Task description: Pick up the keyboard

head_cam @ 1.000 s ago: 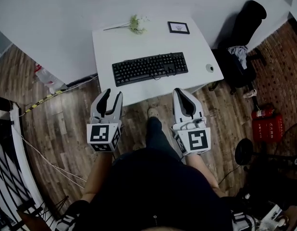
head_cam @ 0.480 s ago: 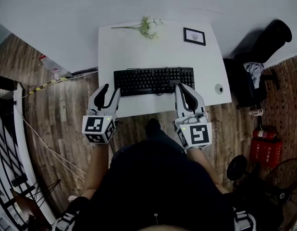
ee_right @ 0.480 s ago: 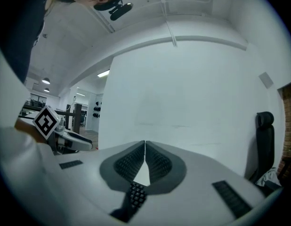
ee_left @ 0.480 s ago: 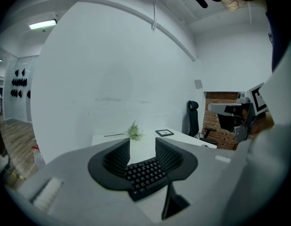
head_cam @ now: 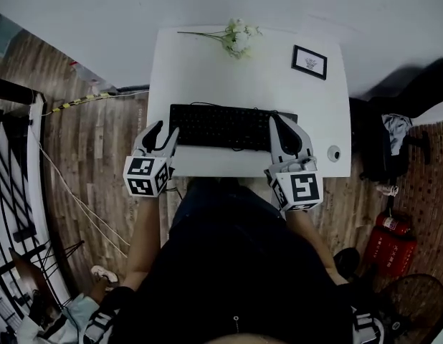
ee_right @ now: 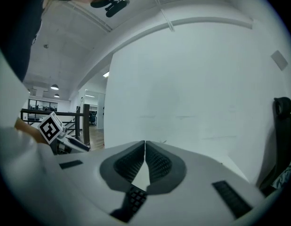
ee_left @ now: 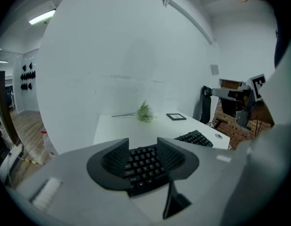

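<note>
A black keyboard (head_cam: 221, 126) lies across the front half of the white table (head_cam: 200, 77). My left gripper (head_cam: 163, 133) hovers at the keyboard's left end, its jaws opening. In the left gripper view the keys (ee_left: 143, 166) show through the gap, and the pads do not touch them. My right gripper (head_cam: 284, 124) sits over the keyboard's right end with its jaws shut and nothing held. In the right gripper view the closed tips (ee_right: 145, 145) point at the white wall, with a few keys (ee_right: 135, 197) visible below them.
A sprig of white flowers (head_cam: 236, 36) and a small framed picture (head_cam: 310, 61) lie at the table's back. A small round object (head_cam: 334, 153) rests near the right front corner. A dark chair (head_cam: 393, 142) and a red fire extinguisher (head_cam: 390, 246) stand to the right.
Both grippers have moved forward from in front of the table to the keyboard's two ends. The left jaws have spread wider. The right jaws stay shut.
</note>
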Available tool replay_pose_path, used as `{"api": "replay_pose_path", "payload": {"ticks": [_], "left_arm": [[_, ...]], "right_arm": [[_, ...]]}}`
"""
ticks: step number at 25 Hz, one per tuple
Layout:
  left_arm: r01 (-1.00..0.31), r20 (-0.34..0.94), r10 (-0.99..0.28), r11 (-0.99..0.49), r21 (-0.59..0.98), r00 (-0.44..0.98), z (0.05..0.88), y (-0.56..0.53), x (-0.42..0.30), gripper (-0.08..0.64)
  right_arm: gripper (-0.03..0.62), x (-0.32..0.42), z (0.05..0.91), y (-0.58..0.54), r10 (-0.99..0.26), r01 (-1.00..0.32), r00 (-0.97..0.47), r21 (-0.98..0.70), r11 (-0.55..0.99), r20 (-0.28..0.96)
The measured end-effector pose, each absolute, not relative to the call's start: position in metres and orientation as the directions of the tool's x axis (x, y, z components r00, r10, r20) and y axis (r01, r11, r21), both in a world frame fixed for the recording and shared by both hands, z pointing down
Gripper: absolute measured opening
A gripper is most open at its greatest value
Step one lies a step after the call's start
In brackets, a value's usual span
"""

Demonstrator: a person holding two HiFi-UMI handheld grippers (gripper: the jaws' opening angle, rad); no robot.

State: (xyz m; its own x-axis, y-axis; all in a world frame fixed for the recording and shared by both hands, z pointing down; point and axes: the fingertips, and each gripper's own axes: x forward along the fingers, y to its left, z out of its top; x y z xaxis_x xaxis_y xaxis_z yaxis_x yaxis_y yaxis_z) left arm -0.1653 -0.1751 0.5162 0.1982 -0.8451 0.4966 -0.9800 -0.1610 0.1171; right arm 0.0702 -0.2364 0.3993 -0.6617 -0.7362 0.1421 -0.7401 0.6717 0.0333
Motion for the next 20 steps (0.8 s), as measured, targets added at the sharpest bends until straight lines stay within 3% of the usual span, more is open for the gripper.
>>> {"api": "replay_pose_path", "payload": {"ticks": [11, 20], "left_arm": [[-0.971, 0.732, -0.638, -0.150, 0.187, 0.240, 0.616, -0.186, -0.182, 0.256], [-0.960, 0.809, -0.515, -0.161, 0.231, 0.281, 0.647, -0.194, -0.184, 0.268]], "right_arm": [[0.012, 0.079, 0.423, -0.259, -0.750, -0.764, -0.625, 0.031, 0.645, 0.218], [0.012, 0.092, 0.428, -0.270, -0.789, -0.808, -0.560, 0.043, 0.588, 0.252]]}}
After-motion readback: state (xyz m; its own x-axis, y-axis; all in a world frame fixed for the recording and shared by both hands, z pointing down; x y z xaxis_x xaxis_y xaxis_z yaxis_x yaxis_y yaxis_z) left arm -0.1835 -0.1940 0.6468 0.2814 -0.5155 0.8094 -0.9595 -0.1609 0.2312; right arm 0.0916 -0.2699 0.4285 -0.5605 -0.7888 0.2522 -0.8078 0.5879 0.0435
